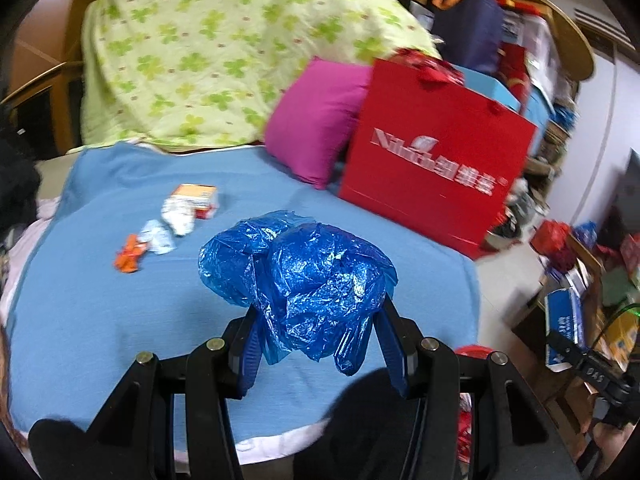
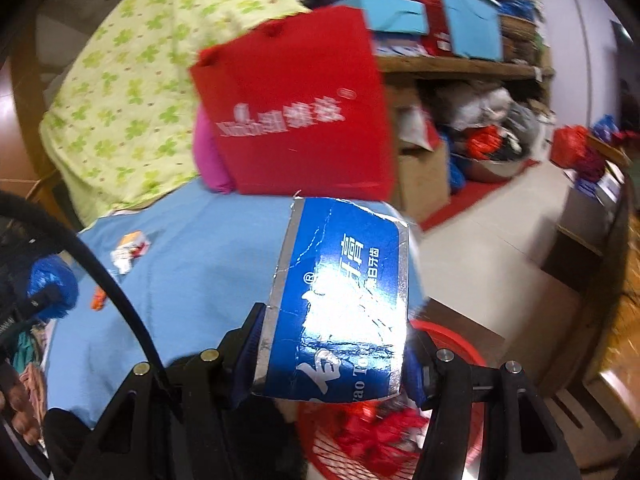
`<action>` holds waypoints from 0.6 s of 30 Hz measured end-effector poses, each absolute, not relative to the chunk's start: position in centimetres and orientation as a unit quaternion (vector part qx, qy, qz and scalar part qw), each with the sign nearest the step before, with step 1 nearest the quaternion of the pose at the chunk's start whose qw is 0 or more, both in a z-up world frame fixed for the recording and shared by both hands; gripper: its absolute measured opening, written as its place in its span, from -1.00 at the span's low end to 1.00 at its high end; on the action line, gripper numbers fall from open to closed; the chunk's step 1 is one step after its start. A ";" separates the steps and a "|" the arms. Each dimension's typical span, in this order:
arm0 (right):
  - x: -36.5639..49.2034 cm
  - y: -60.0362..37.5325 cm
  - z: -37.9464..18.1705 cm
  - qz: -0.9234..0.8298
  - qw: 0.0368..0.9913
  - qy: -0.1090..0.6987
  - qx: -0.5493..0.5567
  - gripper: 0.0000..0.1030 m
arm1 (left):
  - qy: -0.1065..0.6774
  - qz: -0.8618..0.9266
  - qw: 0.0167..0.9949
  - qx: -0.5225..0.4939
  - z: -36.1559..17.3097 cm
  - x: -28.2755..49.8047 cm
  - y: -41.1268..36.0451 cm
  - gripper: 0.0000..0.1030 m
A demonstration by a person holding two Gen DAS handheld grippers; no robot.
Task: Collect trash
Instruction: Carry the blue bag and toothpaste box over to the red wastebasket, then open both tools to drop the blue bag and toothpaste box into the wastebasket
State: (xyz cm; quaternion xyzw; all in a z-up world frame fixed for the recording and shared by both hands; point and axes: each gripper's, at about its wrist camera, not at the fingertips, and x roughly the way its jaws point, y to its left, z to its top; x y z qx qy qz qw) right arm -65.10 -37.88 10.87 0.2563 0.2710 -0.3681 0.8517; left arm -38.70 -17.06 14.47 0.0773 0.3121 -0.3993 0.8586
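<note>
— What is all this sitting on?

— A bed spread with a light blue cloth [image 1: 100,300]. Small scraps lie on it near the far left: an orange-and-white carton [image 1: 199,200], a crumpled white wrapper [image 1: 179,216], a pale crushed packet [image 1: 159,237] and an orange scrap [image 1: 129,258].

— And at the back?

— A green clover-print quilt [image 1: 200,48], a magenta pillow [image 1: 316,120] and a red paper gift bag [image 1: 436,160], standing upright.

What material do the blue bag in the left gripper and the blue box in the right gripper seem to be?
Blue bag: thin plastic film, probably; it is translucent, crinkled and glossy. Blue box: printed cardboard, apparently with a shiny coat; creases, torn edges and strong glare show.
</note>
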 end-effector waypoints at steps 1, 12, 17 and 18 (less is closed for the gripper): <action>-66.0 -38.2 10.2 -0.377 0.846 0.274 0.260 0.20 | 0.312 -0.404 0.856 0.082 14.4 -39.0 -17.6 0.04; -70.4 -41.0 3.9 -0.396 0.805 0.313 0.313 0.21 | 0.326 -0.489 0.795 0.148 12.9 -45.1 -26.4 0.04; -69.9 -41.9 1.0 -0.382 0.791 0.348 0.328 0.37 | 0.332 -0.515 0.770 0.177 11.8 -47.7 -29.3 0.04; -69.9 -41.9 0.8 -0.383 0.789 0.349 0.330 0.55 | 0.333 -0.519 0.765 0.184 11.5 -48.2 -29.9 0.04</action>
